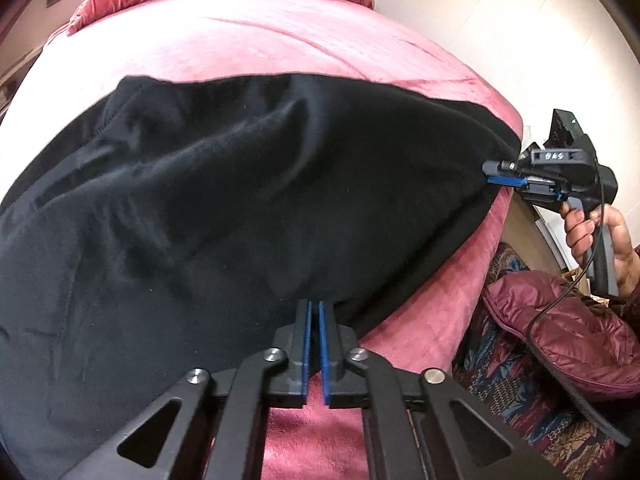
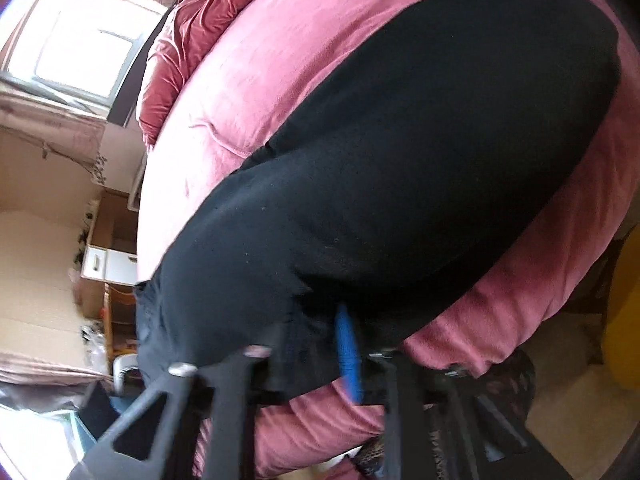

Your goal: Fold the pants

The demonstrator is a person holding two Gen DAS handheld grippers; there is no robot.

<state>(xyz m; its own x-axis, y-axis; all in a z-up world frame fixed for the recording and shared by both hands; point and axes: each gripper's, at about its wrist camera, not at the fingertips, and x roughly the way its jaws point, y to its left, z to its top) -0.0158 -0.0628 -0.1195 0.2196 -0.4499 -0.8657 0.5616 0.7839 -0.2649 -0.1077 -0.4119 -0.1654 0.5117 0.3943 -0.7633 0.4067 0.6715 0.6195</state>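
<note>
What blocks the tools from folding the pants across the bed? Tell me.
Nothing visible. The left tool and right tool are both shut on the near edge of the black pants, and beyond them lies only bare pink blanket.

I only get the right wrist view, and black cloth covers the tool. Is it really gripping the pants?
Observer: Yes. From the left wrist view, the right gripper is shut on the black pants' edge at the side of the bed.
Operator: And the other tool?
Observer: The left gripper is pinching the near edge, fingers nearly together.
Operator: Who holds mine?
Observer: A bare hand on its handle, a cable trailing down.
</note>
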